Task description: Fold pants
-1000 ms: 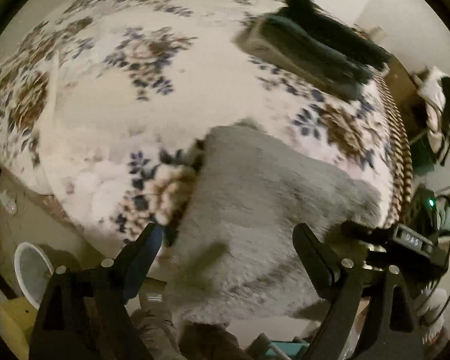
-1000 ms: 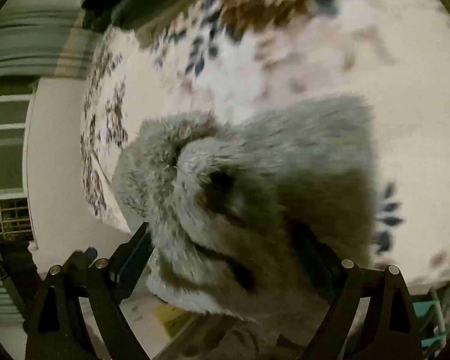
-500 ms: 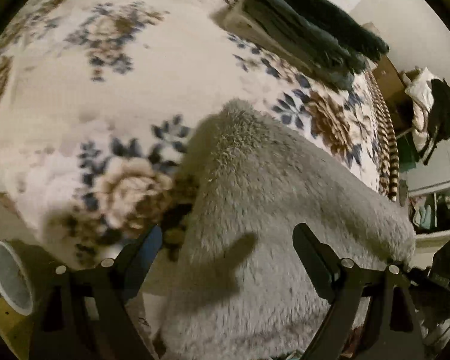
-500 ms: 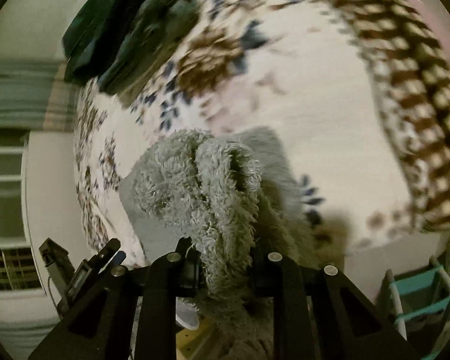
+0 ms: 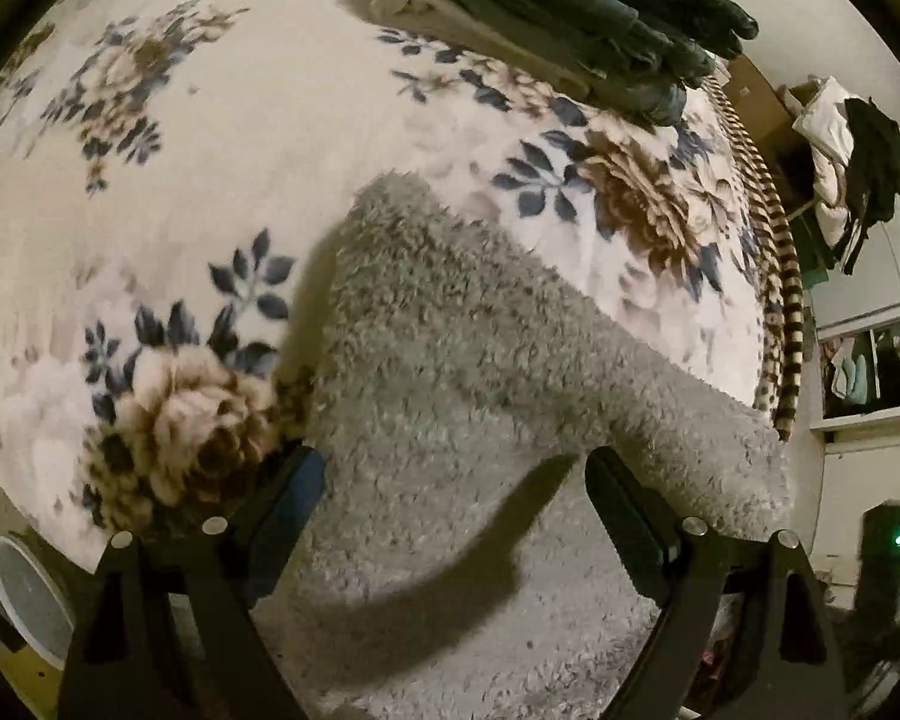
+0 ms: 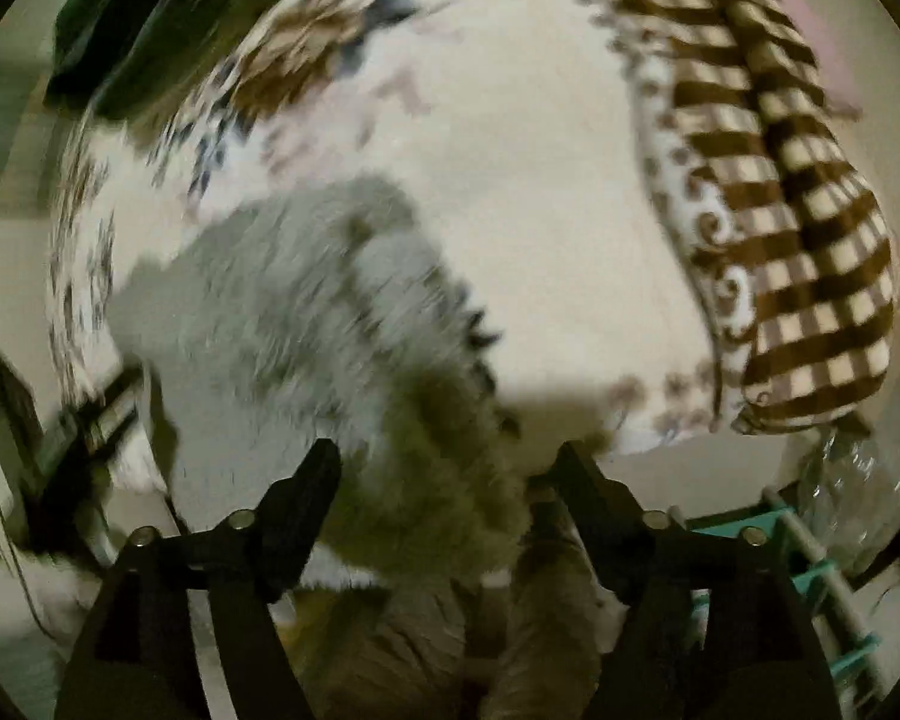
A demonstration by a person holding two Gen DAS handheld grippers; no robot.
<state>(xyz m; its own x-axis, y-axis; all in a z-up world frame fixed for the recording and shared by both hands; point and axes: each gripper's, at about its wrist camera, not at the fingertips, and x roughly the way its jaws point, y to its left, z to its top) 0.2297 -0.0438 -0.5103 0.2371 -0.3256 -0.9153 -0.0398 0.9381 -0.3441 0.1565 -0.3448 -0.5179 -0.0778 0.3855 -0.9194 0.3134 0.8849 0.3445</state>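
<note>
L gripper (image 5: 453,480): fingers wide apart, hanging over grey fuzzy pants (image 5: 450,372), pads not pressing the fabric. R gripper (image 6: 444,474): jaws opening, a bunched bit of pants (image 6: 306,324) between them, pads clear of it; view blurred. Pants lie at the near edge of the bed w/ floral blanket (image 5: 210,138), part draped over that edge. Far side: stack of dark folded clothes (image 5: 576,6). Brown checked trim (image 6: 810,228) along bed's side edge.

We're looking at fluffy grey pants (image 5: 450,396) lying on a cream blanket (image 5: 222,138) blooming brown and navy flowers, its border (image 6: 810,276) showing brown-and-cream checks.
</note>
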